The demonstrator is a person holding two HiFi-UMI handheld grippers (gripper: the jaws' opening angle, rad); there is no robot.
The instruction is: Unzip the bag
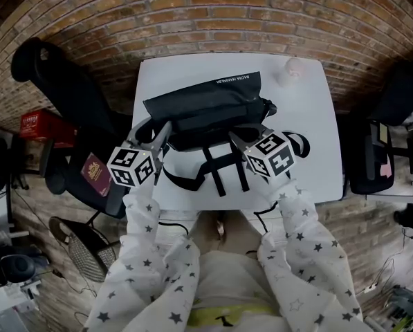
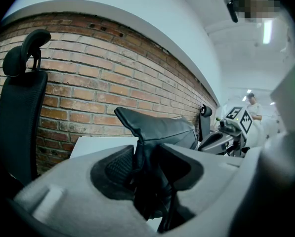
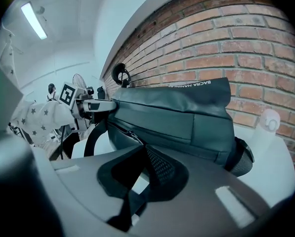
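A black bag (image 1: 206, 102) with white print along its top lies across the white table (image 1: 310, 130), its straps (image 1: 220, 168) trailing toward me. My left gripper (image 1: 163, 131) is at the bag's left end, and in the left gripper view its jaws (image 2: 140, 167) are shut on a fold of the bag's black fabric (image 2: 159, 127). My right gripper (image 1: 235, 138) is at the bag's front, right of centre. In the right gripper view the zipper line (image 3: 127, 131) on the bag (image 3: 187, 112) runs straight into the shut jaws of the right gripper (image 3: 145, 154). The pull itself is hidden between the pads.
A small white object (image 1: 292, 68) stands at the table's back right. A black office chair (image 1: 61, 88) stands at the left, with a maroon booklet (image 1: 95, 173) on its seat and a red box (image 1: 43, 124) beside it. Another chair (image 1: 382, 151) is at the right, with a brick wall behind.
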